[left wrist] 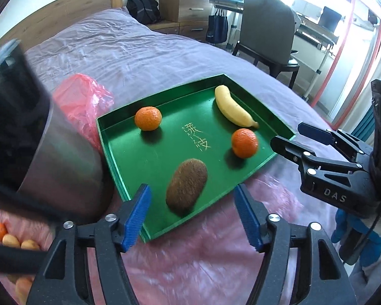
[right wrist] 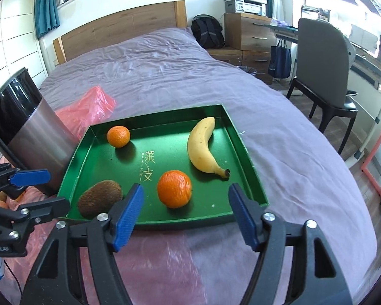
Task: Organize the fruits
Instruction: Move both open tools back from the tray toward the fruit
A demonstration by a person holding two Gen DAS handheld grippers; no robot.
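A green tray (left wrist: pixel 149 167) (right wrist: pixel 243 150) lies on the purple bed. It holds a kiwi (left wrist: pixel 186 186) (right wrist: pixel 99 198), a banana (left wrist: pixel 233 108) (right wrist: pixel 203 147), a near mandarin (left wrist: pixel 244 143) (right wrist: pixel 174 188) and a far mandarin (left wrist: pixel 148 118) (right wrist: pixel 118 136). My left gripper (left wrist: pixel 193 218) (right wrist: pixel 42 189) is open and empty, just in front of the kiwi at the tray's near edge. My right gripper (right wrist: pixel 185 216) (left wrist: pixel 294 137) is open and empty, in front of the near mandarin.
A steel bin (left wrist: pixel 61 162) (right wrist: pixel 38 132) stands left of the tray. A pink plastic bag (left wrist: pixel 89 101) (right wrist: pixel 89 106) lies behind it, and pink plastic (left wrist: pixel 190 261) covers the near bed. More small fruits (left wrist: pixel 12 241) lie at the lower left. A chair (right wrist: pixel 325 76) and desk stand right of the bed.
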